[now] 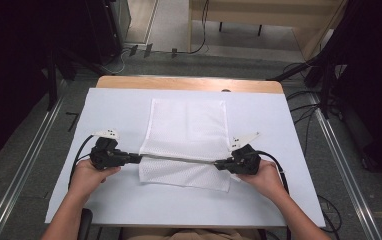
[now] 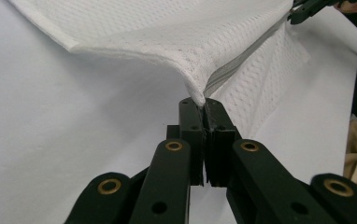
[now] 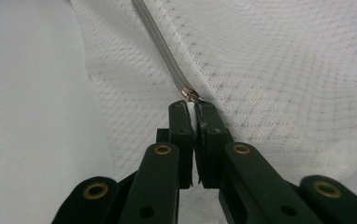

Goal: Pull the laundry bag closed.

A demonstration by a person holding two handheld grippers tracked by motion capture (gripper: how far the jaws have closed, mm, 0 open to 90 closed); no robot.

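I have the white mesh laundry bag (image 1: 186,131) on the table, stretched along its grey zipper (image 1: 179,158). My left gripper (image 2: 204,105) is clamped on the bag's corner, my right gripper (image 3: 190,106) pinches the tab by the zipper slider (image 3: 189,95). Next, I judge, comes a steady pull along the zipper while the left anchors.

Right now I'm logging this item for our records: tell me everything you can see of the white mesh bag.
The white mesh bag is a flat rectangle of netted fabric with a grey zipper across its near part. It lies on the white table cover, raised along the zipper line. The left gripper is shut on the bag's corner at one zipper end; the right gripper pinches white fabric beside the metal slider at the other.
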